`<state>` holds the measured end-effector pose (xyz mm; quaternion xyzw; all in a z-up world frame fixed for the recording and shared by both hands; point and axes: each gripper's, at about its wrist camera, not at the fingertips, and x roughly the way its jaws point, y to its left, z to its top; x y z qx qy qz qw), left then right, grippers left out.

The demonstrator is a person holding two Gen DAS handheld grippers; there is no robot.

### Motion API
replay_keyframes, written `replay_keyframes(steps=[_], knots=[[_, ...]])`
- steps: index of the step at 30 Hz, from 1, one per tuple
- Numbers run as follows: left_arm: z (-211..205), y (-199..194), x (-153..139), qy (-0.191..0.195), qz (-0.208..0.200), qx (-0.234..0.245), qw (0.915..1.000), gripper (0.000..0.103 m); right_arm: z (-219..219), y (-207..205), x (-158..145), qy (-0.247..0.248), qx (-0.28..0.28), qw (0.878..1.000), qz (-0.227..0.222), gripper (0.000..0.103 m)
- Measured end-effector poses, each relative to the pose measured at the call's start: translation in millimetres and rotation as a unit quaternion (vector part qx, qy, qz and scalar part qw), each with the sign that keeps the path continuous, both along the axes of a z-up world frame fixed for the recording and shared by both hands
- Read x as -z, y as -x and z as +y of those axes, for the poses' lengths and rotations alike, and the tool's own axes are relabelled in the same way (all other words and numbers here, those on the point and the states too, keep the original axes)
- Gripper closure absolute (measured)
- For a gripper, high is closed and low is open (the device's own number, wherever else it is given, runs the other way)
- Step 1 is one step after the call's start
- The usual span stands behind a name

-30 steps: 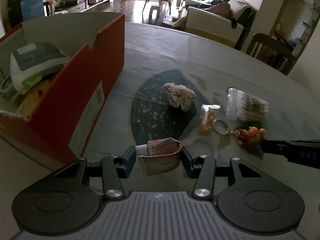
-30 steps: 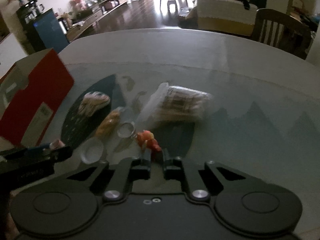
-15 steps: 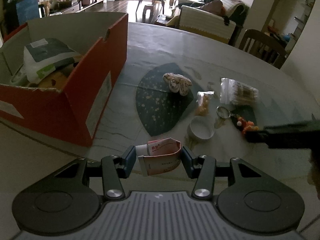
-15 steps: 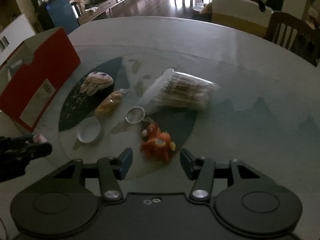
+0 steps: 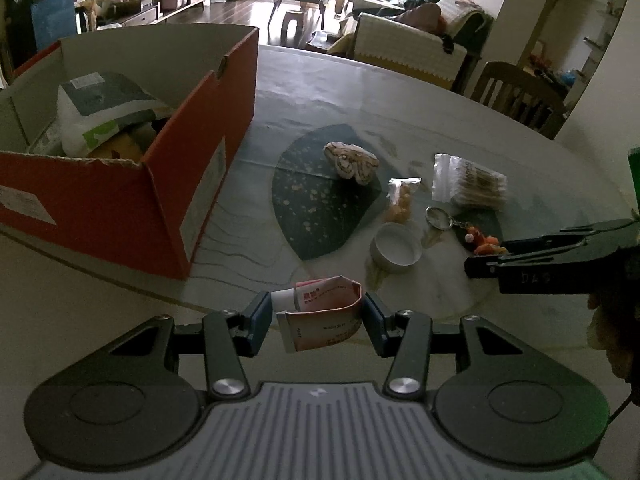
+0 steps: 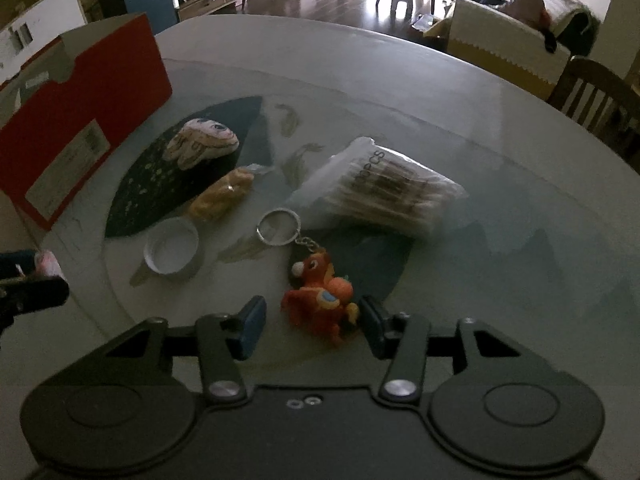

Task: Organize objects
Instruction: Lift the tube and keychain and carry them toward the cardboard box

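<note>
Item: pink tube, crumpled, held crosswise between the jaws of our left gripper. We carried it above the near edge of the tabletop, not yet over the box.

Destination: red cardboard box, open-topped, lying to the far left of the tube. A white-and-green pouch was already inside. We judged the coming move to be a swing left and away, over the box's near wall. The left gripper was clearly the nearer of the two to the box.

Item: orange plush keychain, resting on the tabletop between the wide-spread jaws of our right gripper. It sat nearer the right jaw; whether it touched that jaw, we could not tell. Its chain and ring ran away from us, so the long axis lay along the reach and the jaws would close across the body.

Still loose, farther off: white cap, yellow snack packet, bag of cotton swabs, patterned pouch.
</note>
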<state>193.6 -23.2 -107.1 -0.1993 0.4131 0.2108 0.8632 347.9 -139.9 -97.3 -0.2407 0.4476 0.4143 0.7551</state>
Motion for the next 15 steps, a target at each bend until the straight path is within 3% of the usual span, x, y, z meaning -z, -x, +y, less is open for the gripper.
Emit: replay_keyframes(steps=[9, 15], knots=[[-4.0, 3.3, -7.9, -0.006, -0.009, 0.017, 0.9998, 0.054, -5.6, 3.9, -11.0, -0.022, 0.018, 1.000, 0.007, 0.071], [-2.8, 6.6, -14.1, 0.002, -0.016, 0.039, 0.9991, 0.054, -18.2, 22.6, -35.6, -0.045, 0.016, 0.999, 0.018, 0.071]])
